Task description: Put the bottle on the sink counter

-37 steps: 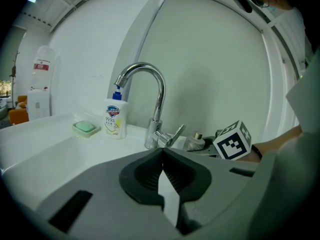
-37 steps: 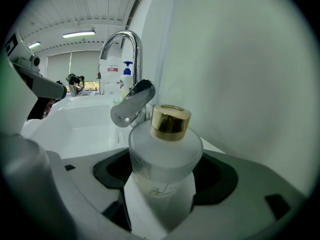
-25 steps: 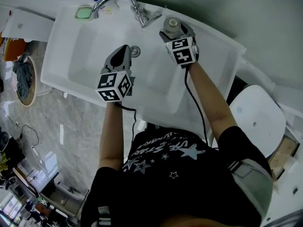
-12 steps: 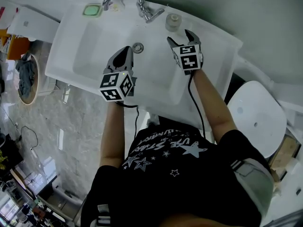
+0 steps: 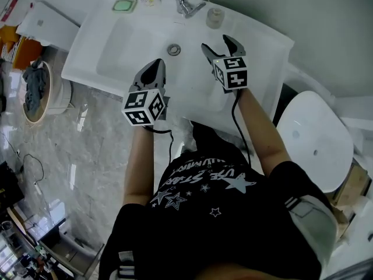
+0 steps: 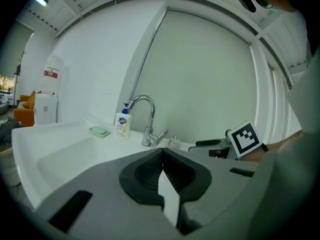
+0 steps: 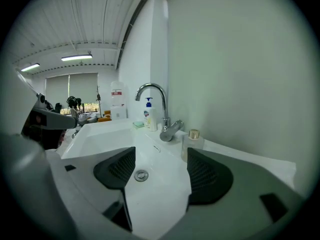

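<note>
Bottle [image 5: 215, 17], small, squat, pale frosted glass with a round gold-toned cap, stands upright on the glossy white sink counter [image 5: 259, 38], just beside the curved chrome faucet [image 5: 187, 6]. Right gripper [image 5: 215, 44] hovers over the basin near it, ribbed dark pads spread wide with nothing between. Left gripper [image 5: 156, 65] is held over the basin's front, jaws pressed together, empty.

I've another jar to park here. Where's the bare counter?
The counter right of the bottle, out to the right corner, is bare. So is the left rim in front of the soap dish. It is crowded along the back: soap dish, pump bottle, faucet, bottle.
</note>
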